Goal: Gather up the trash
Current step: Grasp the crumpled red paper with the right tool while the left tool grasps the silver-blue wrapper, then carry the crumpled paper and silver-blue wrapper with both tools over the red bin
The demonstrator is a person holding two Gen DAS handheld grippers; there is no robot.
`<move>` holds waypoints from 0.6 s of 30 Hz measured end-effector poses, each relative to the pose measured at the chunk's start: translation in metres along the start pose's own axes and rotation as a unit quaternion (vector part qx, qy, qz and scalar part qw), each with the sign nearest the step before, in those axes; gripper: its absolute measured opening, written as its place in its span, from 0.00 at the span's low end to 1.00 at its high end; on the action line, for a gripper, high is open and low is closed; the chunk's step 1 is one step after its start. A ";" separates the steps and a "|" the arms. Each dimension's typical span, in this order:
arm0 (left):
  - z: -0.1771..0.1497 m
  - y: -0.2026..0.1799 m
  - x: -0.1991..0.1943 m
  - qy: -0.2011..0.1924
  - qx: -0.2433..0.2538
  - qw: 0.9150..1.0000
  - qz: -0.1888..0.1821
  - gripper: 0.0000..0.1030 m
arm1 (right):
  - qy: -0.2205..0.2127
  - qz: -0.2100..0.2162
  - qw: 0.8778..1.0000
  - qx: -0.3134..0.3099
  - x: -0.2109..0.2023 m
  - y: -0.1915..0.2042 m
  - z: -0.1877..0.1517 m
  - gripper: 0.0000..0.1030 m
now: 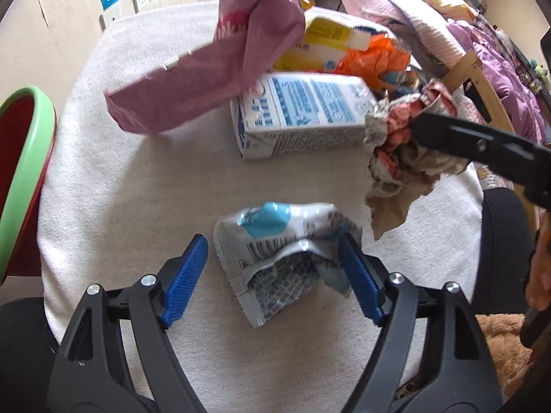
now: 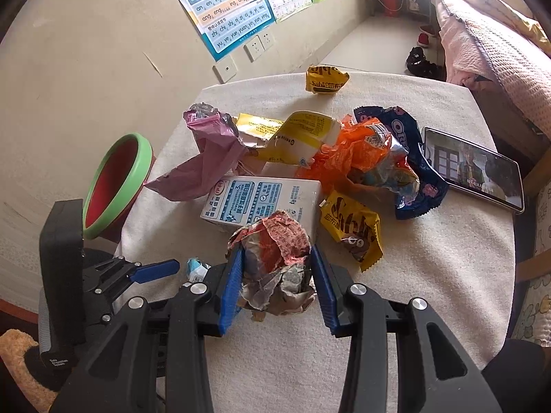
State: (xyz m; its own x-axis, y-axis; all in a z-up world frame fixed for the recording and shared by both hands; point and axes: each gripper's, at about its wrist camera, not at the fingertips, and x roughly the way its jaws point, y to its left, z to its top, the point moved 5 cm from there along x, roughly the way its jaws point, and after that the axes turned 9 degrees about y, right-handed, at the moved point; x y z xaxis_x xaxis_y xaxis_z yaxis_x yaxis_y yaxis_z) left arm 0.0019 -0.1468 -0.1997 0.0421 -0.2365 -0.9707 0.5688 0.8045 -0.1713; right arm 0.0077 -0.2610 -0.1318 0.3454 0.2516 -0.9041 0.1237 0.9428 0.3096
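From the left wrist, we are seeing our left tool (image 1: 272, 268) gaping over a torn wrapper (image 1: 279, 251) lying on the desk (image 1: 137, 179): light, crinkly, probably best pinched mid-fold. From the right wrist, our right tool (image 2: 275, 282) is gripping a soft paper wad (image 2: 275, 261); a carton (image 2: 261, 203) is crowding ahead, bin (image 2: 117, 186) at left.

So the trash: a crumpled red-and-grey paper wad (image 2: 275, 261) is pinched off the bench (image 2: 430, 275). A flattened white-and-blue wrapper (image 1: 286, 254) lies torn open on the cloth. Behind it a white-blue milk carton (image 2: 265, 203) lies on its side, with a pink bag (image 2: 210, 158), a yellow-white pouch (image 2: 303, 137), an orange bag (image 2: 358, 151), a blue Oreo wrapper (image 2: 409, 172) and two yellow wrappers (image 2: 351, 230) piled around. The green-rimmed red bin (image 2: 117, 182) stands at the bench's left edge.
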 end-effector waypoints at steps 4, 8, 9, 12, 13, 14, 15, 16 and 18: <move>-0.005 -0.008 0.005 0.010 0.015 1.000 -0.003 0.75 | 0.005 0.002 1.000 0.000 0.004 0.002 -0.001 0.38; -0.006 -0.009 0.005 0.004 0.020 1.000 -0.002 0.67 | 0.007 0.004 1.000 -0.002 0.005 0.005 -0.002 0.38; -0.006 -0.008 0.004 0.001 0.018 1.000 -0.005 0.64 | 0.007 0.004 1.000 -0.002 0.006 0.005 -0.002 0.38; -0.006 -0.005 -0.001 -0.008 0.014 1.000 -0.010 0.53 | 0.007 0.004 1.000 -0.003 0.006 0.006 -0.002 0.38; -0.006 -0.004 -0.002 -0.011 0.012 1.000 -0.008 0.50 | 0.007 0.005 1.000 -0.003 0.006 0.007 -0.002 0.38; -0.006 -0.002 -0.003 -0.012 0.009 1.000 -0.009 0.48 | 0.007 0.006 1.000 -0.004 0.005 0.007 -0.003 0.38; -0.007 0.000 -0.004 -0.013 0.005 1.000 -0.010 0.48 | 0.007 0.006 1.000 -0.005 0.005 0.008 -0.002 0.38; -0.006 0.001 -0.006 -0.015 0.002 1.000 -0.008 0.46 | 0.007 0.007 1.000 -0.006 0.005 0.008 -0.002 0.38; -0.007 0.007 -0.011 -0.021 -0.006 1.000 -0.003 0.45 | 0.007 0.008 1.000 -0.007 0.005 0.010 -0.002 0.38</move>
State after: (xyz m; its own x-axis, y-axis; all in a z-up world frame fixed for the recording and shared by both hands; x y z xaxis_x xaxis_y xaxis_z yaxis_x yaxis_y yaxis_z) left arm -0.0003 -0.1343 -0.1919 0.0729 -0.2641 -0.9617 0.5599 0.8088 -0.1797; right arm 0.0086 -0.2498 -0.1342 0.3344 0.2687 -0.9033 0.1048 0.9419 0.3190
